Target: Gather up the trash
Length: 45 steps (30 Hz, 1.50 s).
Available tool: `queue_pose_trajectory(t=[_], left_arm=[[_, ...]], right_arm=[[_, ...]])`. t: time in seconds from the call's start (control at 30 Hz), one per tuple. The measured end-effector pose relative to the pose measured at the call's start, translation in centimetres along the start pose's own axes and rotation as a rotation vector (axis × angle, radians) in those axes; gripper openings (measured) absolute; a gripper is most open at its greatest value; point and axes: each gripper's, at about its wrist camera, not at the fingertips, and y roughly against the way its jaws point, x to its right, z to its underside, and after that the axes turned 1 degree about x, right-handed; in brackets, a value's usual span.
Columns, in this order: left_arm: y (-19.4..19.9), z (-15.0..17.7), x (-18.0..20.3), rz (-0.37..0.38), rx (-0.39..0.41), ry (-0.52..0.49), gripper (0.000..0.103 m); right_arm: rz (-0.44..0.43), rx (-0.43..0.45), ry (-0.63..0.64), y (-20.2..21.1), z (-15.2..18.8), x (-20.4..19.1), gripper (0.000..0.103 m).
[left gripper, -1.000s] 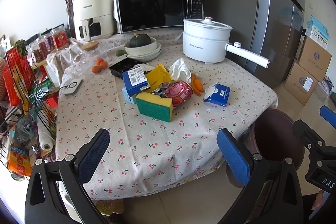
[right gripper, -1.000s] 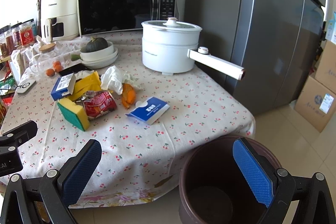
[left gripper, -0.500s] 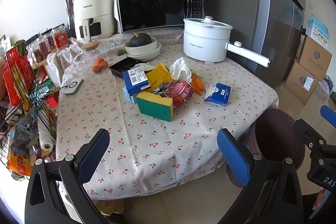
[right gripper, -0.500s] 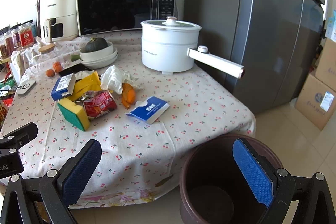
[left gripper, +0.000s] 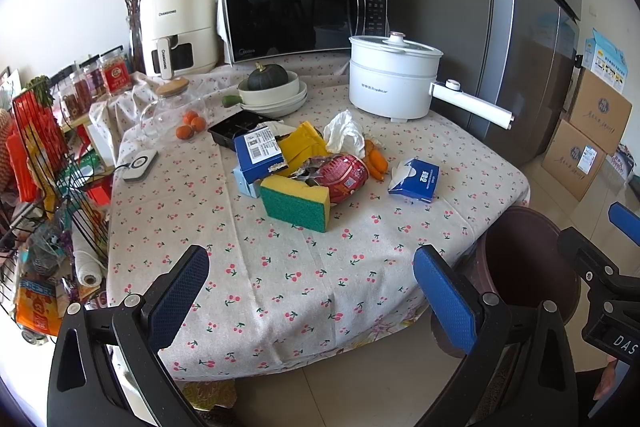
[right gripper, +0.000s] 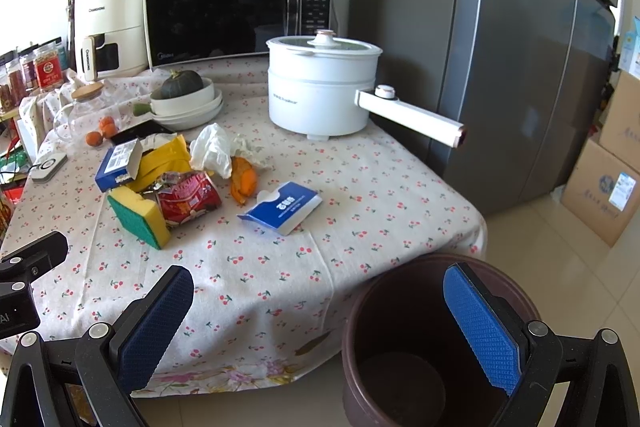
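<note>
Both grippers hang short of the near edge of the tabletop point(left gripper: 280, 267), which is covered by a cherry-print cloth. The left gripper point(left gripper: 310, 285) has its jaws wide apart with nothing between them; the right gripper point(right gripper: 318, 319) is likewise spread and empty, its right finger over the mouth of the brown bin point(right gripper: 400, 359) standing on the floor at the table's near right corner. In the left wrist view the bin point(left gripper: 528, 267) is partly hidden behind the left gripper's finger and the right gripper's black body.

The trash lies in a heap near the middle of the cloth: a green-and-yellow sponge point(left gripper: 296, 201) in front, a crumpled red wrapper point(left gripper: 346, 175) touching it, a blue box point(left gripper: 258, 149) with a barcode label leaning on yellow packaging point(left gripper: 304, 145), a white crumpled tissue point(left gripper: 342, 135) and orange peel point(left gripper: 376, 159) behind. What lies under the blue box is hard to make out. A blue-and-white tissue pack point(left gripper: 416, 179) sits apart to the right of the heap.

Farther back stand a white electric pot point(left gripper: 394, 77) with a long handle, stacked bowls point(left gripper: 276, 95) holding a dark squash, a microwave point(left gripper: 304, 15) and an air fryer point(left gripper: 180, 27). The wire rack point(left gripper: 44, 163) at the left is cut off by the picture's edge.
</note>
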Motion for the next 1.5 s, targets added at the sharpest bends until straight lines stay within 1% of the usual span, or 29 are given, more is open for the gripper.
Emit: queue_pose_trajectory(t=[0.7,0.77,0.83,0.93,1.0,1.07,1.17,1.27,1.33,1.4,1.47,1.5], left_arm=[[0.0,0.1,-0.2,0.001,-0.004,0.003,0.103],[-0.4,-0.1,-0.6,0.008,-0.025,0.004,0.103],[-1.2,-0.5,-1.1,0.033,-0.069,0.004,0.103],[-2.5,-1.5,-2.2,0.094,-0.133,0.021,0.103],[-3.6,-2.3,-3.2,0.117,-0.17,0.04,0.103],[-5.3,-3.0,-4.2,0.108,-0.216,0.06,0.103],[-8.4,-4.0,-6.0,0.094,-0.284,0.128,0.103],[-11.5,-4.7,-7.1,0.093,-0.329,0.184,0.103],[-13.1,-5.0,-7.3,0.085,-0.332,0.208,0.102],[-14.9,-5.3,-7.1,0.081,-0.346,0.221,0.102],[-16.5,-5.6,-6.7,0.074,-0.363,0.236,0.102],[-17.3,-5.8,-6.5,0.068,-0.364,0.246,0.102]], right_arm=[[-0.005,-0.004,0.0,-0.1,0.0,0.3,0.103],[-0.009,-0.011,0.002,-0.3,-0.3,0.5,0.103],[-0.001,-0.016,0.01,-0.6,-0.9,0.4,0.103],[0.0,-0.05,0.018,-1.3,-2.2,0.5,0.103],[-0.027,-0.08,0.013,-2.2,-3.2,0.7,0.103],[-0.054,-0.113,0.006,-3.3,-4.0,0.8,0.103],[-0.083,-0.171,0.003,-5.8,-5.6,0.9,0.103],[-0.081,-0.199,0.004,-8.5,-6.9,0.9,0.103],[-0.078,-0.212,-0.008,-10.3,-6.9,1.2,0.103],[-0.068,-0.23,-0.022,-12.0,-6.1,1.6,0.103],[-0.049,-0.303,0.001,-13.9,-5.3,1.8,0.103],[-0.045,-0.315,0.014,-14.5,-5.2,1.9,0.103]])
